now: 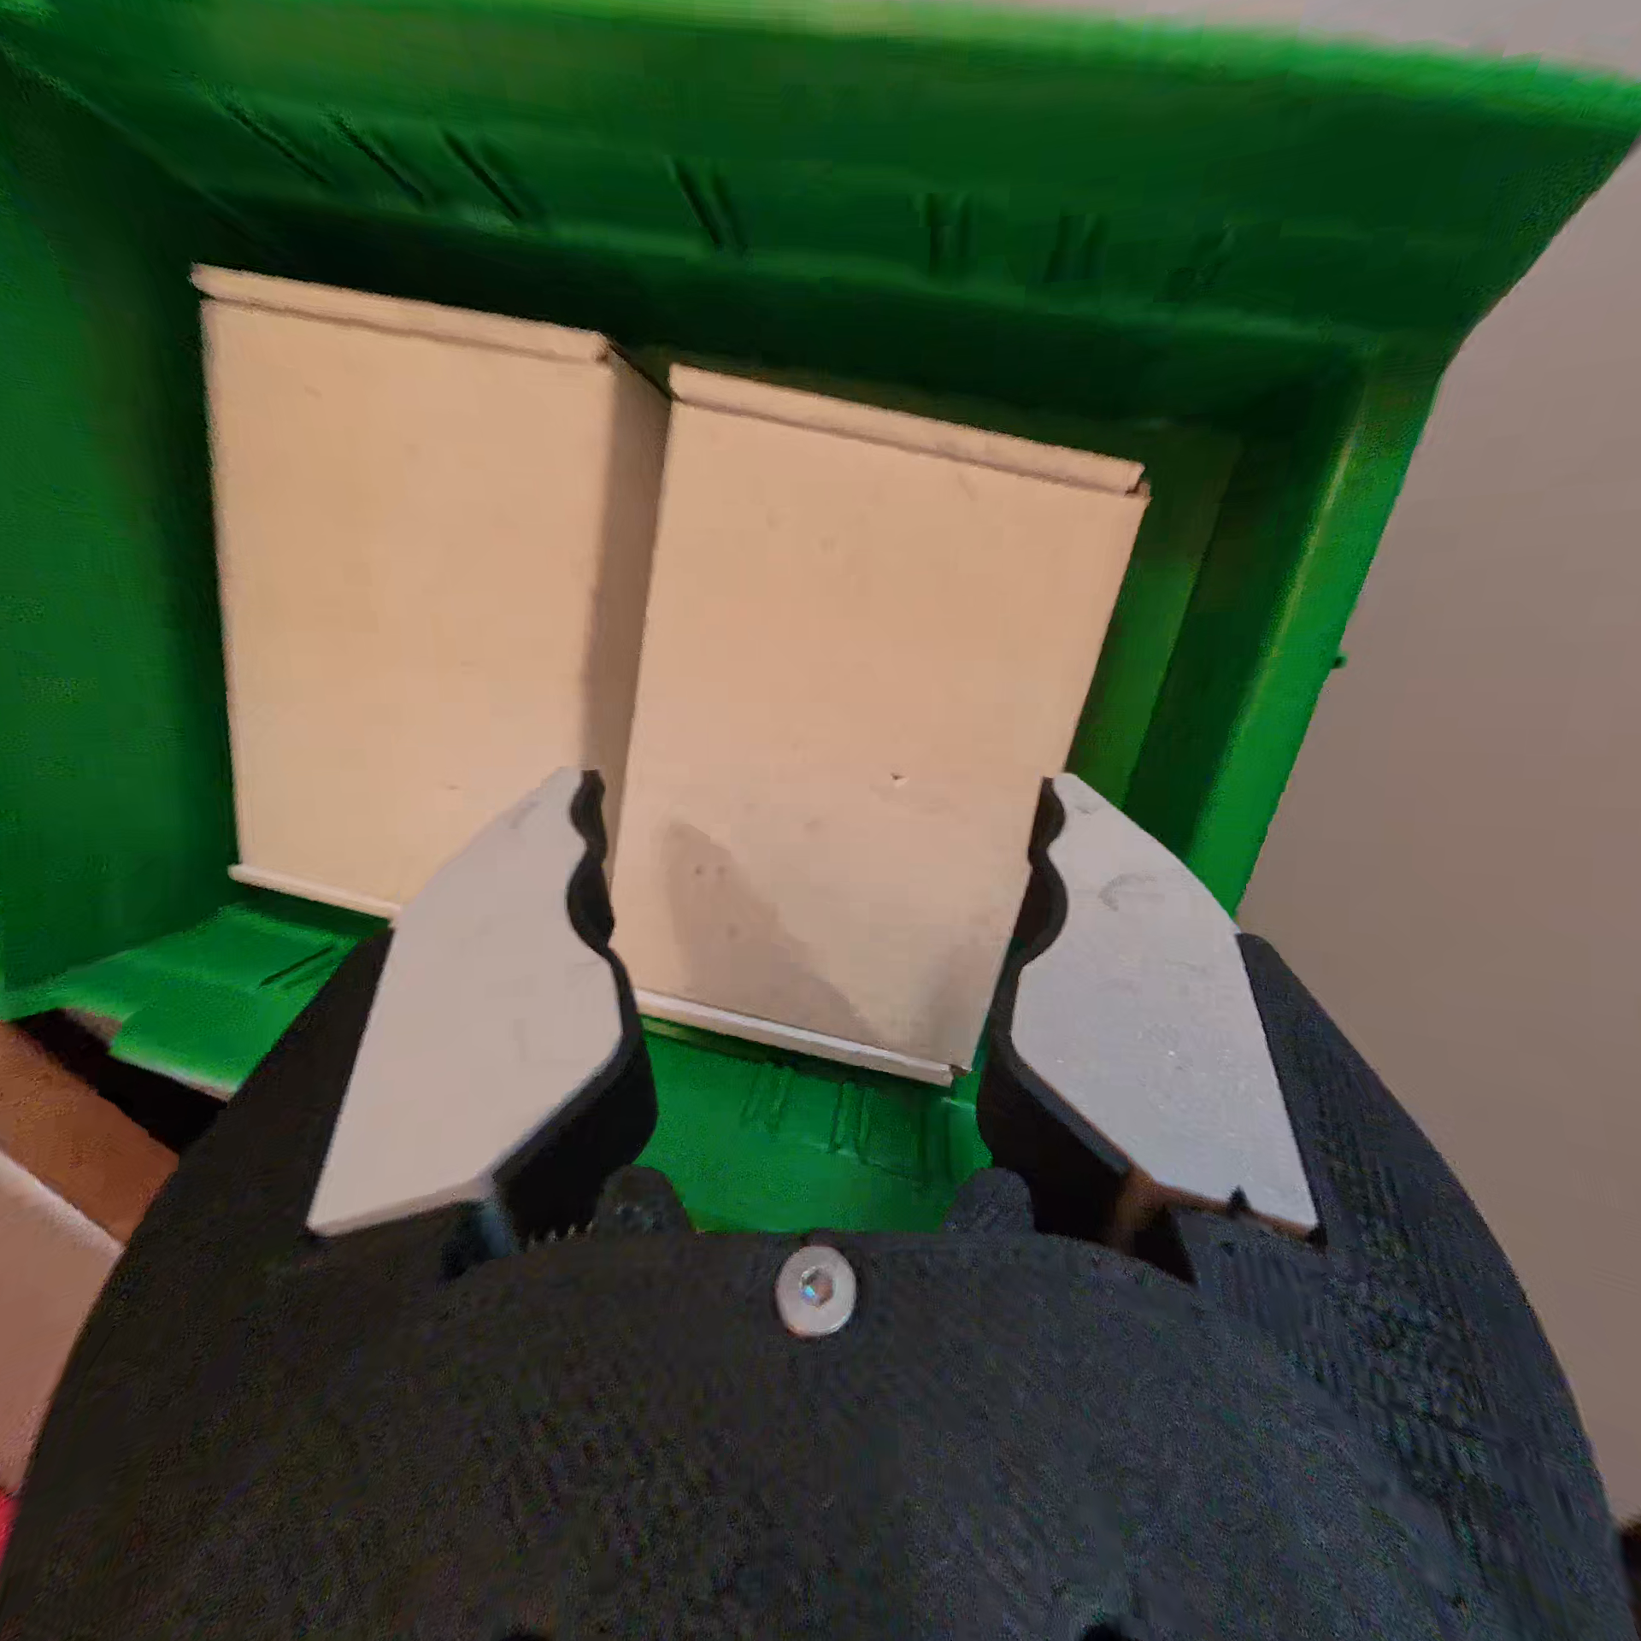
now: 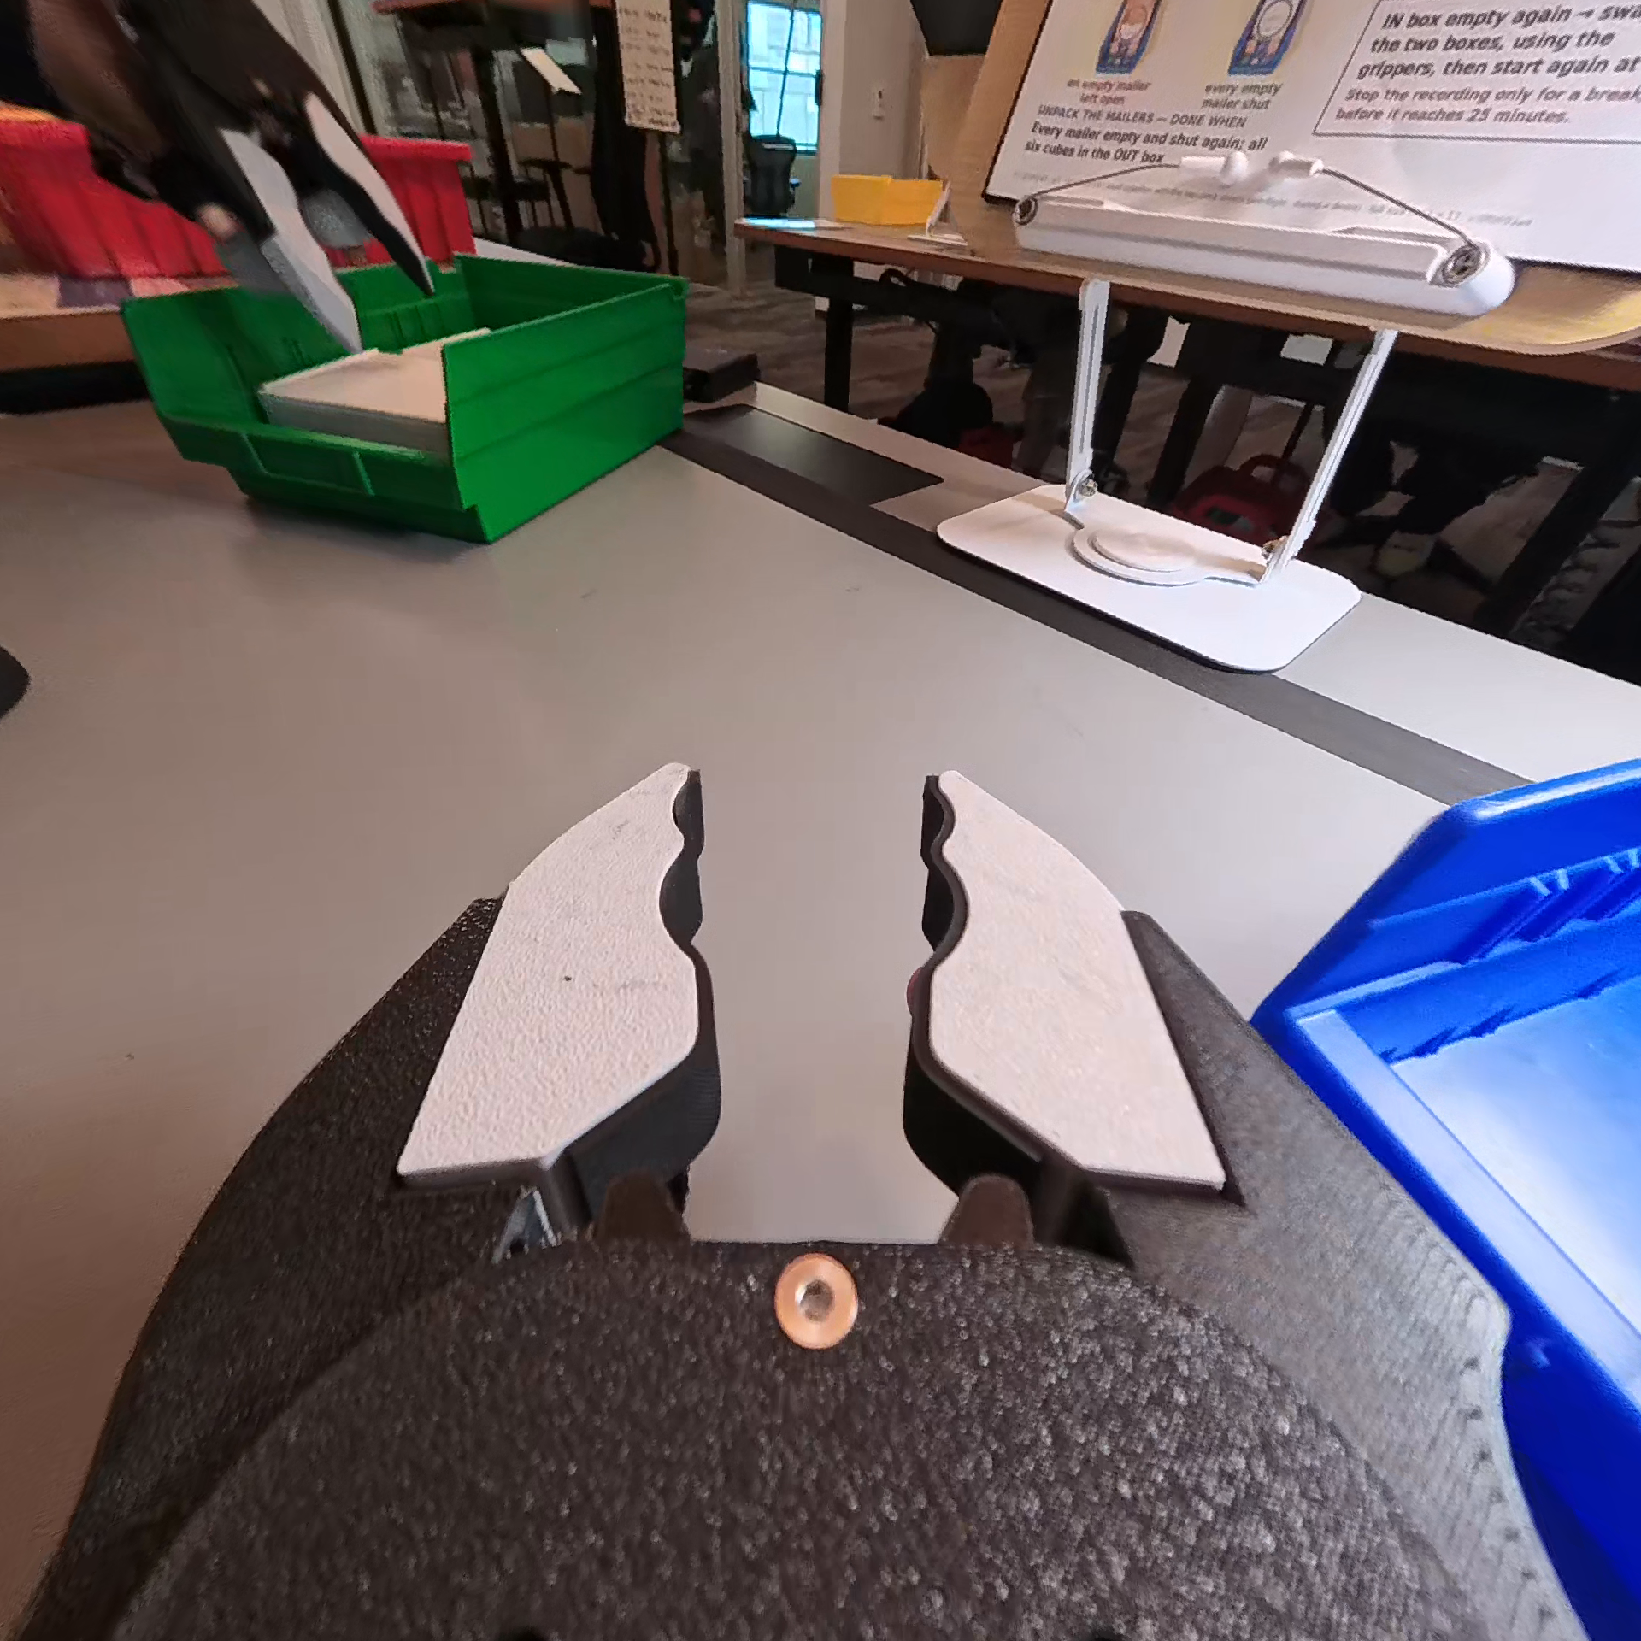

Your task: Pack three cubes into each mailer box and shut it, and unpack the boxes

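Two shut white mailer boxes lie side by side in a green bin point(image 1: 1243, 622): the left box point(image 1: 408, 577) and the right box point(image 1: 870, 710). My left gripper point(image 1: 817, 790) is open and hovers above the near end of the right box, its fingers spread about as wide as the box. In the right wrist view the green bin point(image 2: 550, 400) stands at the far left of the table with the left gripper point(image 2: 382, 311) over it. My right gripper point(image 2: 812, 781) is open and empty above the bare grey table point(image 2: 444, 710). No cubes show.
A blue bin point(image 2: 1492, 1066) sits close on the right of my right gripper. A white stand point(image 2: 1154, 568) holding an instruction sheet stands at the table's far right edge. A red bin point(image 2: 80, 213) sits behind the green one. The grippers' ends are close to 50 centimeters from one another.
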Demonstrator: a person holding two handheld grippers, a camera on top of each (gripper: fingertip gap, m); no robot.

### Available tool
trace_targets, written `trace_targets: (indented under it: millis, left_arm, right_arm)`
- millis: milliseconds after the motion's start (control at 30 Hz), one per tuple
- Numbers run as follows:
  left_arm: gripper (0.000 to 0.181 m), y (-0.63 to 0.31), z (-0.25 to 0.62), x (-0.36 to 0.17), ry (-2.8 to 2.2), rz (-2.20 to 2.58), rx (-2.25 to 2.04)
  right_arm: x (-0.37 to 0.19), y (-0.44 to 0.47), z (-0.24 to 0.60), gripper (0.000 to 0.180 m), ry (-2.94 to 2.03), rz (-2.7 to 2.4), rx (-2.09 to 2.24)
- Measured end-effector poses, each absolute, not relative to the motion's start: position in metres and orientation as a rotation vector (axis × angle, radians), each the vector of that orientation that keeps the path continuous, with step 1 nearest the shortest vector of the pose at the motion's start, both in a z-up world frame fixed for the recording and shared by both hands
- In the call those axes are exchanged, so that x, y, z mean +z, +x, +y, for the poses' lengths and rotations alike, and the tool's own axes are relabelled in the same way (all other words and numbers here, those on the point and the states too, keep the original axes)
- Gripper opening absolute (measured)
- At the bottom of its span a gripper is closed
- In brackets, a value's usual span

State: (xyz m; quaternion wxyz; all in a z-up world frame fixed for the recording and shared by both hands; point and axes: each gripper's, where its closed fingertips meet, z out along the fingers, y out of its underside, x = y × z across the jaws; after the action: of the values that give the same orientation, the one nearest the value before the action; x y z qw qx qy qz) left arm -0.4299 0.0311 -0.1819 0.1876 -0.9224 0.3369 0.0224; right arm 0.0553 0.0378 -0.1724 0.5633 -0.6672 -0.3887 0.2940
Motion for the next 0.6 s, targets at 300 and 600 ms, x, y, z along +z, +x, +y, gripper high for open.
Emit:
trace_targets:
  millis: [300,600]
  left_arm:
    - [0.117,-0.431,0.021,-0.217,-2.828,1.12,-0.006]
    - [0.122,-0.442,0.017,-0.234,-2.935,1.204,0.049]
  right_arm:
    - [-0.184,0.057,0.043,0.047,-1.624,-0.919,0.686]
    - [-0.186,0.056,0.044,0.046,-1.644,-0.909,0.707]
